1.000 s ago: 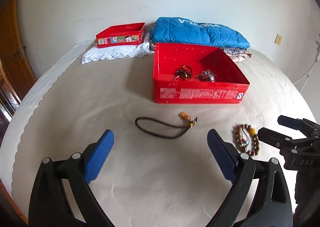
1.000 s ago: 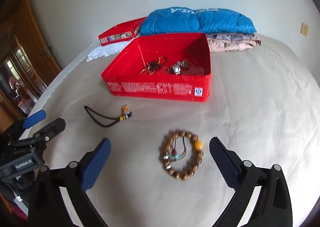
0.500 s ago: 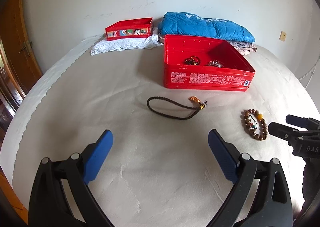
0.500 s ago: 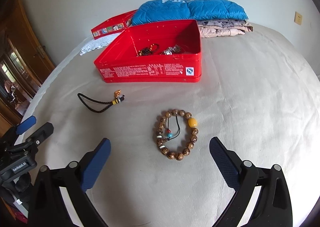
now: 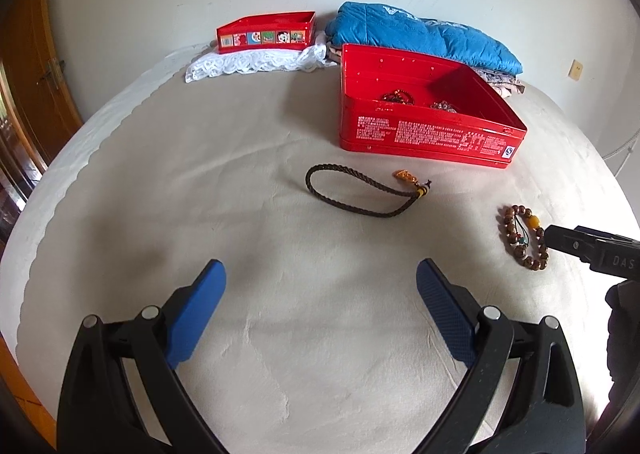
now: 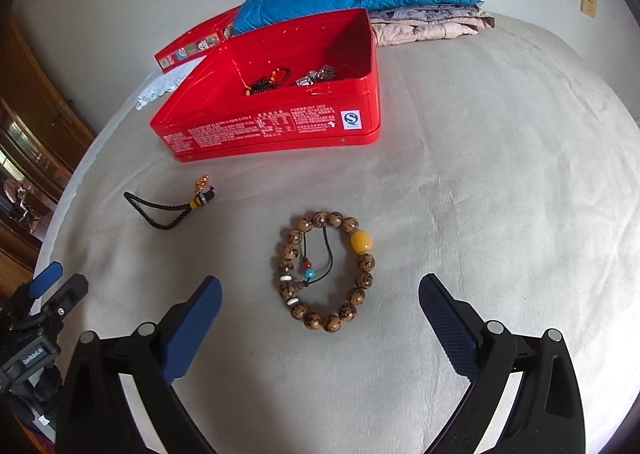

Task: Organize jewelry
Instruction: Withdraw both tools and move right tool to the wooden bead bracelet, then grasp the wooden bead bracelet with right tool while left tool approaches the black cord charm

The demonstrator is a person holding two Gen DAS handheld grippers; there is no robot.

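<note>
A wooden bead bracelet (image 6: 326,270) with a yellow bead lies on the beige bed cover, just ahead of my open, empty right gripper (image 6: 320,306); it also shows in the left wrist view (image 5: 522,236). A dark braided cord bracelet (image 5: 360,193) with an orange charm lies ahead of my open, empty left gripper (image 5: 320,294); the right wrist view shows it too (image 6: 168,209). An open red tin (image 5: 424,133) behind them holds a dark bead bracelet (image 6: 268,81) and a silver piece (image 6: 318,75).
A smaller red tin lid (image 5: 266,31) rests on white lace cloth (image 5: 256,63) by the wall. Folded blue quilt (image 5: 420,35) and clothes (image 6: 432,23) sit behind the red tin. A wooden door (image 5: 24,73) stands at left. The bed edge curves round at left.
Both grippers have drawn back and tilted over the bed. The bead bracelet now sits centred between the right fingers. Nothing was picked up.
</note>
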